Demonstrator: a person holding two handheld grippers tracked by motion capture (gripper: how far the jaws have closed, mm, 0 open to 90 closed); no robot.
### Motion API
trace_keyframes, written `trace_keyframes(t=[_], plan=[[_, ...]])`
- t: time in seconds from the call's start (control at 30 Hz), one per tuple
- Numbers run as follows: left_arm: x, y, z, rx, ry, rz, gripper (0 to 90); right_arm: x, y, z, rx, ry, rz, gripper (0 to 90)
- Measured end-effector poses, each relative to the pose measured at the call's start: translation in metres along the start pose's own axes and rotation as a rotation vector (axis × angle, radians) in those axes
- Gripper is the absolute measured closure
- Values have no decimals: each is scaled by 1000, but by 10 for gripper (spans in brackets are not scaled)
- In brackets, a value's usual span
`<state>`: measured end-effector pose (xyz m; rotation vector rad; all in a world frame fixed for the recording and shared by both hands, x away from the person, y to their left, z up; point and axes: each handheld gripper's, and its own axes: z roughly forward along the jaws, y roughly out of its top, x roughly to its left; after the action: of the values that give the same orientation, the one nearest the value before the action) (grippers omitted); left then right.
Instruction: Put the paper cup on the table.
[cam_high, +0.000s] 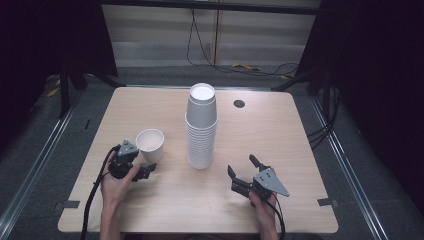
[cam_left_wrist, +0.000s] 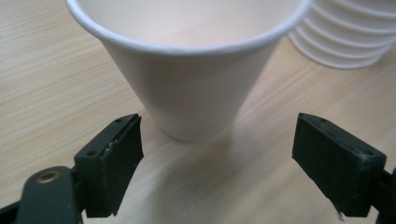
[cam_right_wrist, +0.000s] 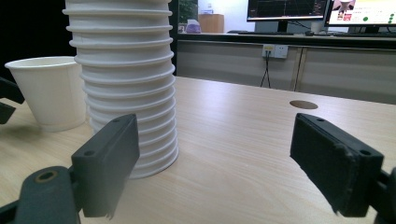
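Left gripper (cam_left_wrist: 219, 154) at single white paper cup (cam_left_wrist: 191, 70)

Cup upright on wooden table (cam_high: 280, 130), just left of tall white paper cup stack (cam_high: 201, 127); left fingers released, apart before cup base. Right gripper (cam_high: 246, 172) released, right of stack.

This looks like a lab or office room set up for recording. A pale wooden table (cam_high: 280, 150) with a round cable hole (cam_high: 239, 103) stands on grey carpet, flanked by black curtains (cam_high: 370, 60) and metal floor rails (cam_high: 30, 175). Beyond it, cables (cam_high: 200, 50) run along the wall, and lit computer monitors (cam_right_wrist: 322, 10) sit on a long desk (cam_right_wrist: 289, 37) with a wall socket (cam_right_wrist: 274, 50) below.
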<state>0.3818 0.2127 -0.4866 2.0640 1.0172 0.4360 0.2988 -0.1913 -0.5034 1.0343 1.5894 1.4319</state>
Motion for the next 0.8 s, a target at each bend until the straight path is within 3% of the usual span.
trace_keyframes(t=[0.07, 0.23, 0.33, 0.43, 0.5, 0.6, 0.67, 0.8], plan=[[-6, -3, -3, -19, 24, 18, 159, 0, 0, 0, 0, 1, -1, 156], [-12, -12, -5, -74, -12, -10, 159, 0, 0, 0, 0, 2, 0, 156], [-18, -15, -7, -105, -16, 4, 159, 0, 0, 0, 0, 1, 0, 156], [-28, -20, -11, -160, -57, -18, 158, 0, 0, 0, 1, 1, 3, 156], [-35, -23, -15, -233, -41, -16, 159, 0, 0, 0, 1, 0, 3, 156], [-41, -24, -21, -291, -86, -26, 159, 0, 0, 0, -2, -2, 0, 156], [-46, -23, -23, -299, -70, -4, 159, 0, 0, -1, -2, 0, -1, 156], [-57, -23, -19, -298, -102, 23, 159, 0, 0, 0, -2, 0, -1, 156]])
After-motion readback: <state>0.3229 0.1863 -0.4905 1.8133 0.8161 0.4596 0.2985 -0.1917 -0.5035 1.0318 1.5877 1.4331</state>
